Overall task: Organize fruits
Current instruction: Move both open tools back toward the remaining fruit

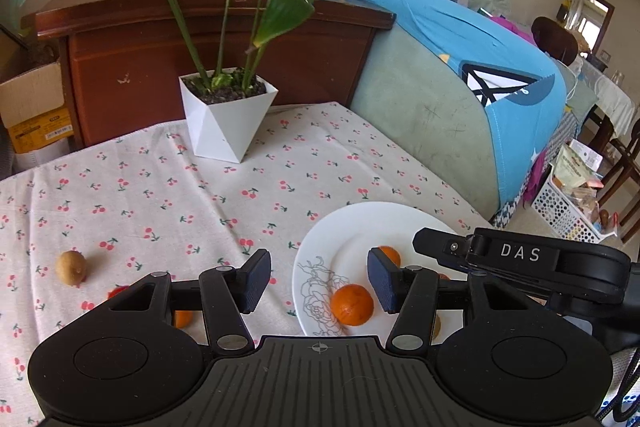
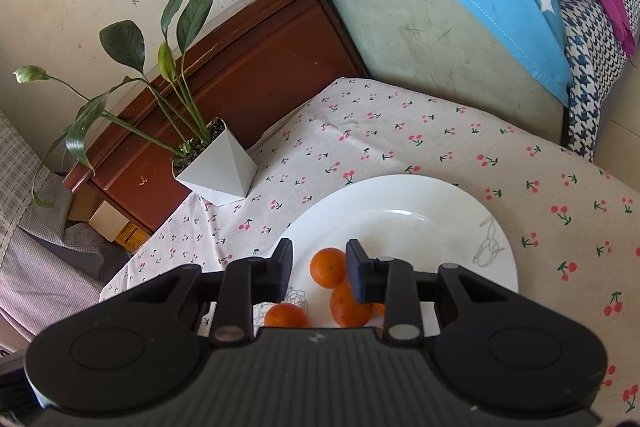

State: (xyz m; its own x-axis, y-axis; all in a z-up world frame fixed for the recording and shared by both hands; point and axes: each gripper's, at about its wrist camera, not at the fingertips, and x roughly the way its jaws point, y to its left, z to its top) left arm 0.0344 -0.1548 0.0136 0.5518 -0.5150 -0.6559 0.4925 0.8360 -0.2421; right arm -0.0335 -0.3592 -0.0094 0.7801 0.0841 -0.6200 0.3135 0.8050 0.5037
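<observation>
A white plate point(image 2: 400, 195) with a faint line-drawn flower on its rim sits on the cherry-print tablecloth point(image 2: 420, 131), and it holds the gathered fruit: in the right wrist view three oranges lie near its close edge, one point(image 2: 327, 266) between the fingers of the right gripper point(image 2: 318, 269), a second point(image 2: 347, 305) touching it just below, and a third point(image 2: 285, 315) beside them over the flower drawing. The right gripper hangs above the plate with its fingers spread wide and nothing between the pads. The left gripper point(image 1: 318, 281) is also parted wide and empty, poised over the plate's left rim; through its gap one orange point(image 1: 352, 305) rests on the plate point(image 1: 360, 223), and another point(image 1: 390, 254) peeks from behind the right finger. Off the plate, on the cloth to the left, lie a kiwi point(image 1: 71, 267), a small red fruit point(image 1: 116, 292) partly hidden by the gripper body, and an orange piece point(image 1: 183, 318) also half hidden. A white faceted pot point(image 1: 224, 119) holding soil and a leafy plant stands at the far side of the table, well apart from the plate.
</observation>
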